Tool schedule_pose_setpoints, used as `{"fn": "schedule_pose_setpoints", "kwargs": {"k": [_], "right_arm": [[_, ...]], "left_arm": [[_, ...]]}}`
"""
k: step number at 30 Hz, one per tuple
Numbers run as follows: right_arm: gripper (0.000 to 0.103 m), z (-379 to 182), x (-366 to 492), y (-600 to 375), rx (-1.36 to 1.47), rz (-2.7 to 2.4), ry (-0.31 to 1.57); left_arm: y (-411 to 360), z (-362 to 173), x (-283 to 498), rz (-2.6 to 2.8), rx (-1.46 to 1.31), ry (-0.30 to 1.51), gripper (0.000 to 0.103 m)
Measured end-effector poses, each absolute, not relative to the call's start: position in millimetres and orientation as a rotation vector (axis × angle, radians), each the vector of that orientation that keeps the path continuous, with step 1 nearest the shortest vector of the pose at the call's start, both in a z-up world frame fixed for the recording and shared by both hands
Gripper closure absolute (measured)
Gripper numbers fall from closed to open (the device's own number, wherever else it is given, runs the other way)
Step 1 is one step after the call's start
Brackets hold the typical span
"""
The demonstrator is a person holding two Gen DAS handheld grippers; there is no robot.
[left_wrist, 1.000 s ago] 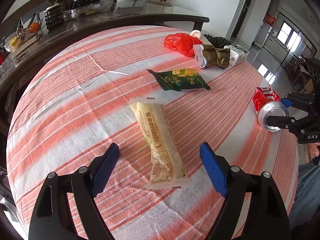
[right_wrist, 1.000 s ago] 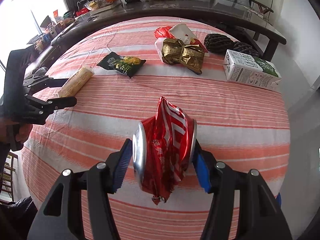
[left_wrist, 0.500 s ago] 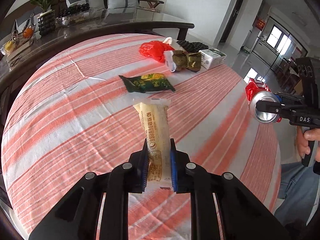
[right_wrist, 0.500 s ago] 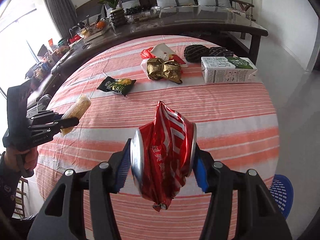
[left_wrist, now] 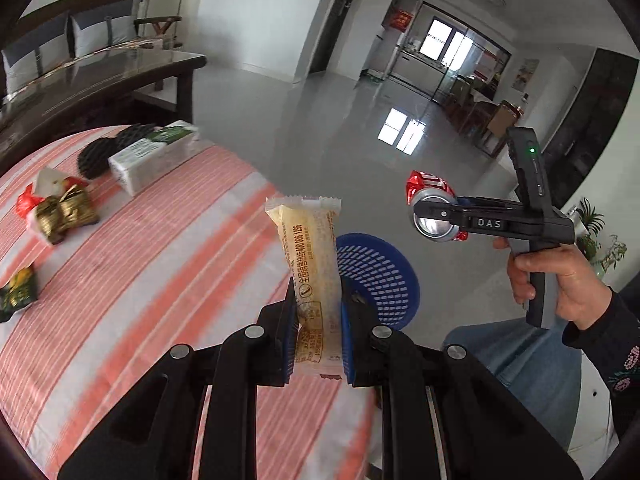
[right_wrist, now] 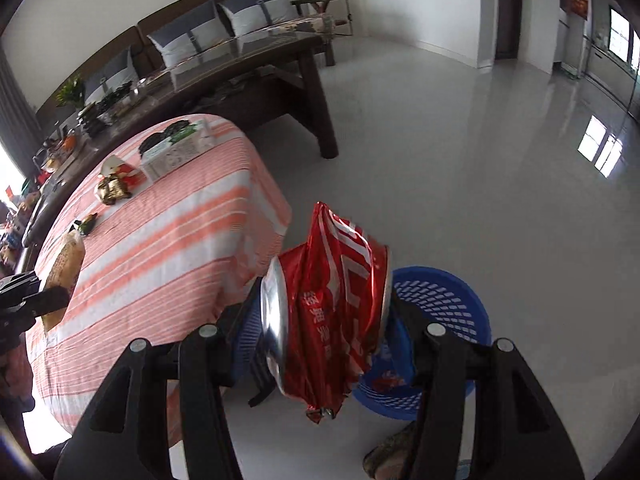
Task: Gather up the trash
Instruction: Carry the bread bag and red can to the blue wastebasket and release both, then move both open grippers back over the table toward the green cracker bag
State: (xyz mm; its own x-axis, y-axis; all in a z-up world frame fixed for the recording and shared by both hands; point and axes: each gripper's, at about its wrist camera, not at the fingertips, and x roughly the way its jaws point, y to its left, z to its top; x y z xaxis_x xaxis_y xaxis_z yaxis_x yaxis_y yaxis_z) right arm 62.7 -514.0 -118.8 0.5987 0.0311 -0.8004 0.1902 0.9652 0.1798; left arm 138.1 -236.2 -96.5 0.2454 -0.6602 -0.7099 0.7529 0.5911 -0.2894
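My left gripper (left_wrist: 317,320) is shut on the lower end of a pale yellow snack wrapper (left_wrist: 310,248), which stands upright above the table's right edge. Behind it on the floor is a blue plastic basket (left_wrist: 380,276). My right gripper (right_wrist: 326,312) is shut on a crushed red can (right_wrist: 332,304), held above the floor beside the basket (right_wrist: 444,296). In the left wrist view the can (left_wrist: 428,184) hangs right of the wrapper, with a hand (left_wrist: 560,280) on that gripper's handle. The wrapper (right_wrist: 66,260) shows at the far left of the right wrist view.
On the striped tablecloth (left_wrist: 140,260) lie a milk carton (left_wrist: 152,156), black mesh pieces (left_wrist: 100,152), a gold wrapper (left_wrist: 66,216), a red bag (left_wrist: 24,204) and a green packet (left_wrist: 18,292). A dark glass-topped table (right_wrist: 280,60) stands behind. A jeans-clad leg (left_wrist: 520,360) is at lower right.
The left gripper closed on the yellow wrapper and lifted it off the table. Both grippers swung right, away from the table, so the blue basket on the floor has come into view.
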Motion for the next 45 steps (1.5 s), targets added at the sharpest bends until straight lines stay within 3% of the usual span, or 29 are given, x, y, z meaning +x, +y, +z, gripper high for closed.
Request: {"fn": "schedule_pose_setpoints", "kwargs": {"k": [10, 22, 23, 25, 26, 32, 34, 36, 39, 45], "right_arm": [[0.049, -180, 49, -606, 0.383, -0.226, 0.972], [0.048, -213, 53, -647, 0.468, -0.239, 0.998], [0.047, -214, 55, -648, 0.463, -0.243, 1.000], [0.040, -216, 56, -652, 0.474, -0.244, 0.998], [0.024, -216, 57, -653, 0.488, -0.252, 0.992], [0.021, -190, 47, -663, 0.508, -0.313, 0.876], [0.019, -171, 43, -656, 0.449, -0.342, 0.815], [0.009, -152, 42, -643, 0.378, -0.369, 0.750], [0.006, -135, 41, -618, 0.299, -0.388, 0.685], [0.005, -137, 56, -538, 0.161, -0.269, 0.687]], "left_arm": [[-410, -166, 120, -1.073, 0.223, 1.002, 0.085], [-501, -257, 142, -1.026, 0.273, 1.105, 0.084], [-506, -262, 142, -1.019, 0.280, 1.112, 0.081], [-515, -271, 150, -0.990, 0.271, 1.138, 0.048], [-517, -272, 154, -0.982, 0.249, 1.141, 0.035], [-506, -249, 164, -0.947, 0.186, 1.114, 0.031], [-488, -223, 155, -0.947, 0.173, 1.056, 0.024], [-464, -194, 141, -0.959, 0.157, 0.987, 0.012], [-411, -161, 123, -0.957, 0.166, 0.896, 0.006], [-294, -153, 103, -0.781, 0.302, 0.860, 0.005]]}}
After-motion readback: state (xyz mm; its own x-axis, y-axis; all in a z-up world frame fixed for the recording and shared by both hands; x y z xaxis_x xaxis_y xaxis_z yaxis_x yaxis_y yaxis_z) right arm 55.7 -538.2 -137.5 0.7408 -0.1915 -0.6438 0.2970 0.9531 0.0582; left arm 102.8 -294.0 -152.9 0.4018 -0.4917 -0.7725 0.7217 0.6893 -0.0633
